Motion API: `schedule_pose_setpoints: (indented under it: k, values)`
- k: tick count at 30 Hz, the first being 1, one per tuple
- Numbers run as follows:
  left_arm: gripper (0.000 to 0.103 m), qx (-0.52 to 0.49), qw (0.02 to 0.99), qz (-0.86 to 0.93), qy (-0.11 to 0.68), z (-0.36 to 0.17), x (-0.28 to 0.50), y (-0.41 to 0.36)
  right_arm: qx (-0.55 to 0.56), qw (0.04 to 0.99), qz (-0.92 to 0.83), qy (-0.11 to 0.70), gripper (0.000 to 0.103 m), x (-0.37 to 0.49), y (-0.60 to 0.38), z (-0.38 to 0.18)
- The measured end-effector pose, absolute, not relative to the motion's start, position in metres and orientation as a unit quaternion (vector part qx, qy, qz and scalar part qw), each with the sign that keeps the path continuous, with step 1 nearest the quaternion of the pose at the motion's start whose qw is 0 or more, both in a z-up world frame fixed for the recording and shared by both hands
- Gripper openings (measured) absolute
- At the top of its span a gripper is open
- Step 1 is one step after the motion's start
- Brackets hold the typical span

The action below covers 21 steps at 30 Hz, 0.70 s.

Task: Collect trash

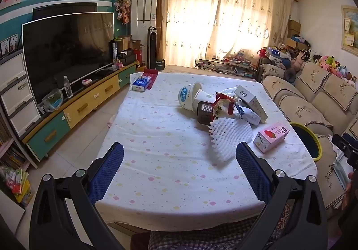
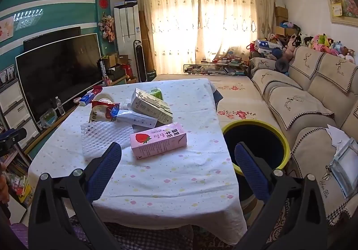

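A heap of trash lies on the table's dotted white cloth: a pink strawberry milk carton, a white foam fruit net, a red snack bag, white paper bowls, a dark brown box and pale cartons. A yellow-rimmed black bin stands between table and sofa. My left gripper hangs open above the table's near part, short of the net. Over the table's near right corner my right gripper is open with nothing between its fingers.
A tissue pack lies at the table's far left corner. A TV on a low cabinet runs along the left wall with a water bottle. A beige sofa with paper and a plastic pouch fills the right.
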<state>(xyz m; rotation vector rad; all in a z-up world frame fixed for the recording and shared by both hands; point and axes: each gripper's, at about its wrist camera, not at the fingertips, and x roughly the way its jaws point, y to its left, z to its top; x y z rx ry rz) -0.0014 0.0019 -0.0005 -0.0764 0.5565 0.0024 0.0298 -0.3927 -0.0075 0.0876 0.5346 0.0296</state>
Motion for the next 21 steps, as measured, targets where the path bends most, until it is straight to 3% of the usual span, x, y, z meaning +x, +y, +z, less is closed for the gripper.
schedule_pose_setpoints:
  k: [21]
  values:
    - [0.099, -0.046, 0.958, -0.008, 0.284, -0.0014, -0.0014, 0.0014, 0.041, 0.962, 0.017, 0.268, 0.097, 0.0338, -0.3913, -0.0087]
